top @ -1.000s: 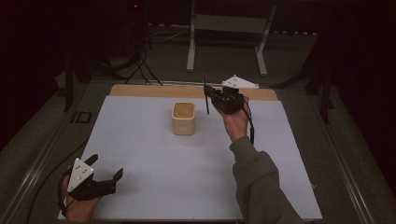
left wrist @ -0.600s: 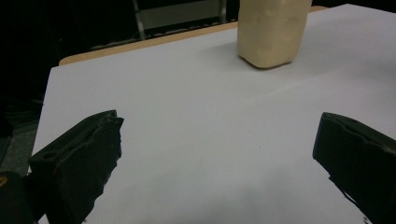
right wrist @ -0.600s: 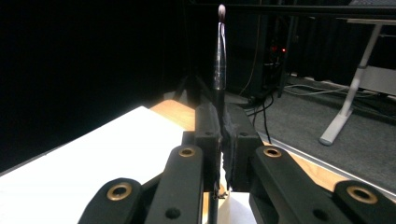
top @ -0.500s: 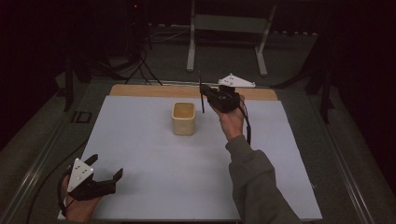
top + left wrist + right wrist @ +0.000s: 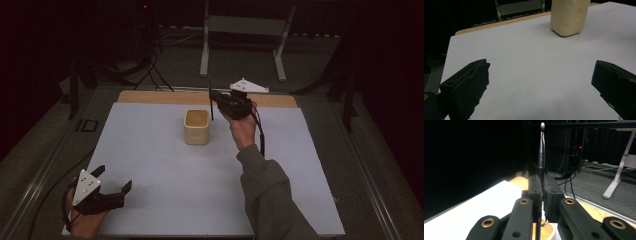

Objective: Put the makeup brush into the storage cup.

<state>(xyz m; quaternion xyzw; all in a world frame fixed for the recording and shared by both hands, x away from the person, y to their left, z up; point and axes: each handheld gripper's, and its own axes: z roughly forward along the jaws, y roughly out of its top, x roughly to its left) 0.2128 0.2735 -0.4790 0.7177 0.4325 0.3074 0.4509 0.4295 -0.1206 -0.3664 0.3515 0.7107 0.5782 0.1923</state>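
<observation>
Nearby, right claw [image 5: 212,98] clamping thin brush [image 5: 541,147] beside cup [image 5: 196,126], left claw [image 5: 114,180] spread wide, empty, at mat's near edge.

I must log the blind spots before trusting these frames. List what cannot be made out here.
- Inside of the beige cup: high view, its walls hide the bottom.
- Cup top: left gripper view, cut off by the upper edge.
- Lower end of the thin dark stick: right gripper view, hidden between the shut jaws of the right gripper.
- What the stick is: too thin and dim.
</observation>
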